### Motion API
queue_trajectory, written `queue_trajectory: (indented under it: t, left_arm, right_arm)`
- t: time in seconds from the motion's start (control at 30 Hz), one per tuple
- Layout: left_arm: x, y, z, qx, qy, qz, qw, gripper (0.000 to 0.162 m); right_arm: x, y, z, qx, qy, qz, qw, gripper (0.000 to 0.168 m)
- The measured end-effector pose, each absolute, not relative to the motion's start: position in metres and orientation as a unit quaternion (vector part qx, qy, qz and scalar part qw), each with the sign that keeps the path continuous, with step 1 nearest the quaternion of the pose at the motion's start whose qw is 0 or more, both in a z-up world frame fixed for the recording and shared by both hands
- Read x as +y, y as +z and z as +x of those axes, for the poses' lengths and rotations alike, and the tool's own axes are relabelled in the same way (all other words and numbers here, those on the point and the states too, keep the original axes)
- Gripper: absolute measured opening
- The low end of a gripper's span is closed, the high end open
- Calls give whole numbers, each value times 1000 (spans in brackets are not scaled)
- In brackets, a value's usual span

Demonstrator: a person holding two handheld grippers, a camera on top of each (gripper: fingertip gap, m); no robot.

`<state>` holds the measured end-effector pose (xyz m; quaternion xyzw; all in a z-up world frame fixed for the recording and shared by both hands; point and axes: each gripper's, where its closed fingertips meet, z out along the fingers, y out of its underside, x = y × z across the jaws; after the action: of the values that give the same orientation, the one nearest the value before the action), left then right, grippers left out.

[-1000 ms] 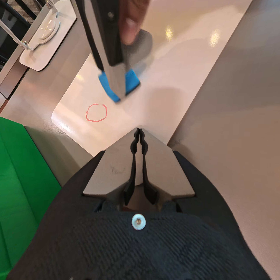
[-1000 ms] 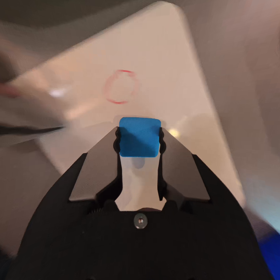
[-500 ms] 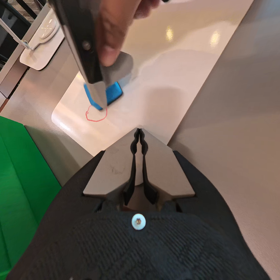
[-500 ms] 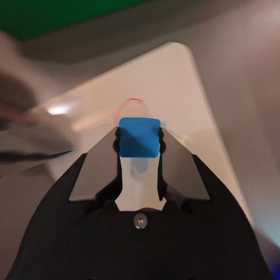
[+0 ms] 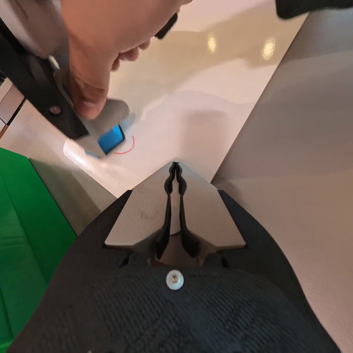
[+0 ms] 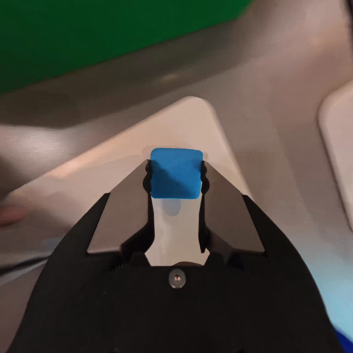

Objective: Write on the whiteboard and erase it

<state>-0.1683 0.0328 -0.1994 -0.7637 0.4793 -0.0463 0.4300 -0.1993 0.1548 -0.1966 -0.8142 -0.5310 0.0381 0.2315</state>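
A white whiteboard [image 5: 191, 91] lies flat on a grey table. My right gripper [image 6: 176, 168] is shut on a small blue eraser [image 6: 176, 172] and holds it down near the board's rounded corner [image 6: 196, 107]. In the left wrist view the eraser [image 5: 110, 141] covers the left part of a red circle; only a red arc [image 5: 128, 148] shows. A hand [image 5: 99, 57] grips the right gripper's body. My left gripper [image 5: 175, 164] is shut and empty, at the board's near edge, a short way from the arc.
A green surface [image 5: 23, 219] borders the table on the left and shows at the top of the right wrist view [image 6: 95, 34]. Bare grey table [image 5: 296, 172] spreads to the right of the board. A second white panel [image 6: 340, 152] lies at the right edge.
My right gripper has carried the blue eraser across the board onto the red circle. Part of the circle is gone or covered. My left gripper has stayed put.
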Motion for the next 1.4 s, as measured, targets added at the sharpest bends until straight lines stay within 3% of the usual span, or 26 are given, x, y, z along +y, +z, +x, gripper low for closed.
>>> queue_trajectory:
  t: [0.07, 0.17, 0.23, 0.33, 0.43, 0.53, 0.6, 0.7, 0.83, 0.93, 1.03, 1.2, 1.4]
  left_arm:
    - [32, -199, -169, 480, -48, -764, 430, 0]
    - [33, -199, -169, 475, -52, -767, 428, 0]
    - [33, -199, -169, 476, -50, -767, 428, 0]
    - [34, -200, -170, 475, -45, -767, 430, 0]
    - [34, -200, -170, 475, -45, -767, 430, 0]
    - [35, -200, -170, 474, -41, -767, 431, 0]
    - [34, -199, -170, 474, -42, -767, 431, 0]
    - [36, -200, -171, 471, -40, -769, 431, 0]
    - [34, -200, -172, 471, -44, -769, 430, 0]
    - [34, -200, -172, 468, -50, -772, 428, 0]
    - [34, -200, -172, 470, -46, -770, 429, 0]
    - [34, -199, -172, 474, -35, -766, 434, 0]
    - [34, -199, -172, 469, -50, -771, 428, 0]
  right_arm:
    - [123, -198, -215, -571, 108, -789, 200, 49]
    - [148, -197, -189, -522, 25, -825, 215, 49]
    - [110, -198, -207, -574, 110, -790, 185, 49]
    - [136, -198, -178, -522, 29, -831, 192, 48]
    - [108, -199, -194, -594, 84, -778, 186, 49]
    - [140, -198, -172, -521, 21, -830, 201, 48]
    - [100, -199, -201, -596, 104, -775, 183, 49]
    - [137, -198, -177, -518, 23, -832, 198, 49]
    - [107, -199, -193, -580, 83, -787, 193, 49]
    - [147, -197, -159, -506, -5, -834, 219, 49]
    - [100, -198, -190, -584, 114, -781, 190, 50]
    - [177, -190, -128, -475, -47, -829, 291, 49]
    - [185, -163, -128, -378, 87, -806, 447, 49]
